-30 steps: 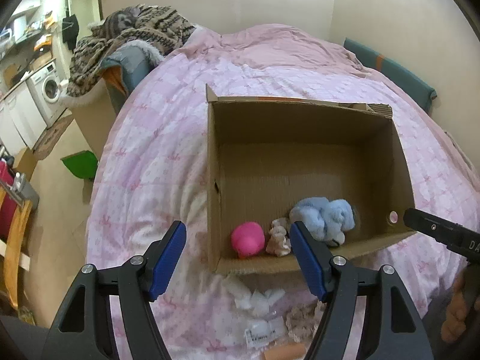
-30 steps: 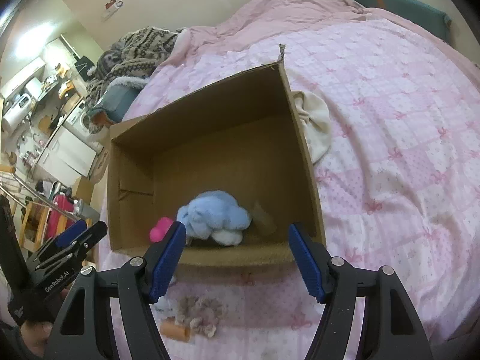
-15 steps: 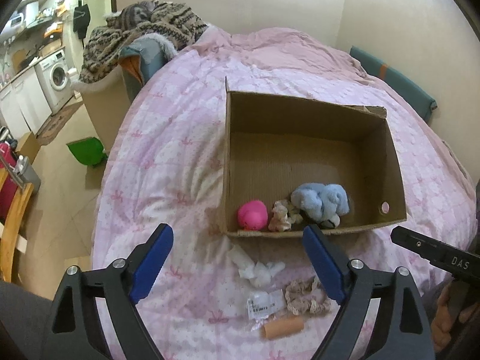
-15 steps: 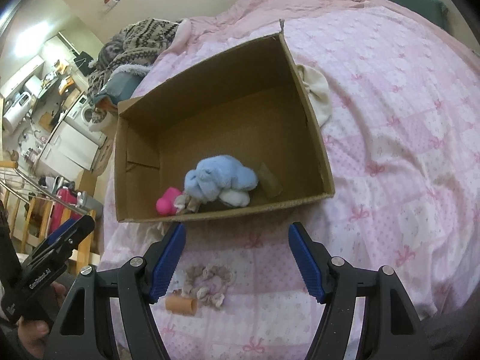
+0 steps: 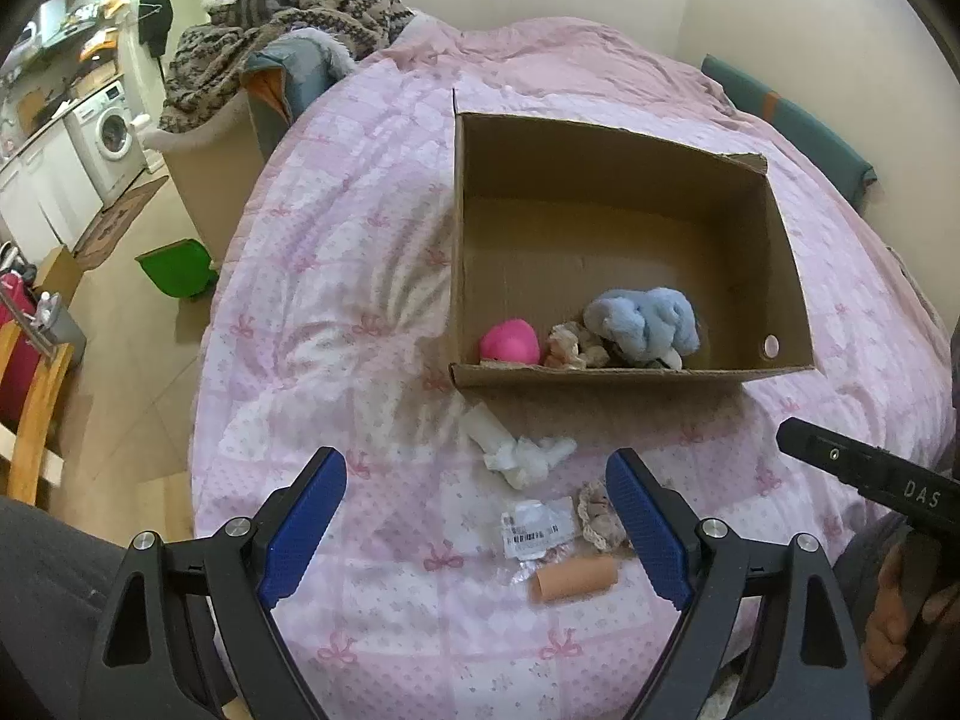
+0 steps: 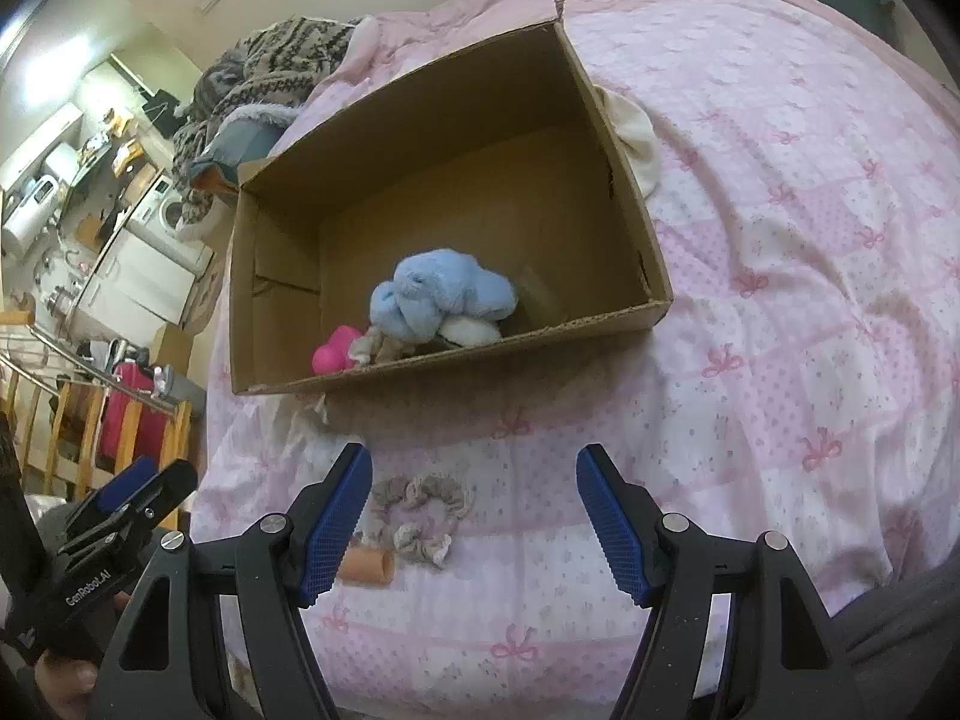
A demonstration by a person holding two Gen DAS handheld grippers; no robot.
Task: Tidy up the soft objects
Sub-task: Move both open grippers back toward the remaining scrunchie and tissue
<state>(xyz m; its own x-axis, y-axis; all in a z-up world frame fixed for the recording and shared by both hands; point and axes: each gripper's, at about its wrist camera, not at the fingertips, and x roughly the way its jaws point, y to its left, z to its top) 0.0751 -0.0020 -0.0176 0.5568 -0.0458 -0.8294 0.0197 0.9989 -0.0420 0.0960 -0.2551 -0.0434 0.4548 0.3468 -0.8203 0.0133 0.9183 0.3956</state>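
Left wrist view: three soft toys in one box; both grippers gape wide, empty.

Cardboard box far half lies bare; blue plush crowds its near wall.

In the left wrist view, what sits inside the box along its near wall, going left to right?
pink toy → beige scrunchie → blue plush, all inside the cardboard box.

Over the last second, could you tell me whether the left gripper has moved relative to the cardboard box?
Yes. The left gripper has pulled back from the cardboard box; its open fingertips now sit short of the near wall.
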